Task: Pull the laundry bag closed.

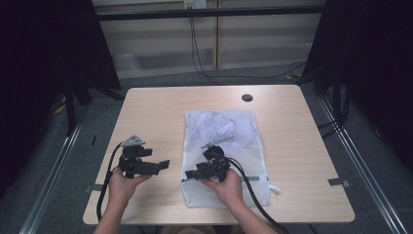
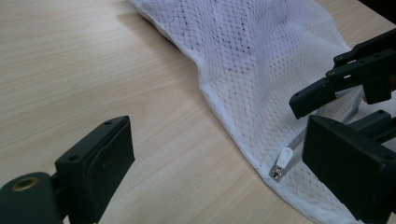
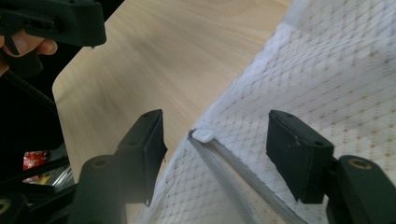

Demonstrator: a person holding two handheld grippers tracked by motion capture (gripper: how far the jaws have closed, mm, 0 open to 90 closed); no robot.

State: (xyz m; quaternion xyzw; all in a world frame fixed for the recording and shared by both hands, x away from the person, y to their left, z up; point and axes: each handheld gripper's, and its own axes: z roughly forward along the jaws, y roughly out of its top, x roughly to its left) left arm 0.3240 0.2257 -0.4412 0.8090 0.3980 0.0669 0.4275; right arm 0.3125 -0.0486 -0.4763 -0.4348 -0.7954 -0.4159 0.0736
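Zipper pull (image 3: 203,135) on the mesh bag (image 1: 224,146) lies untouched between the right claw's (image 3: 215,151) spread jaws.

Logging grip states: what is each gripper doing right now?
Left gripper: open, empty.
Right gripper: open, straddling white zipper pull of white mesh laundry bag.
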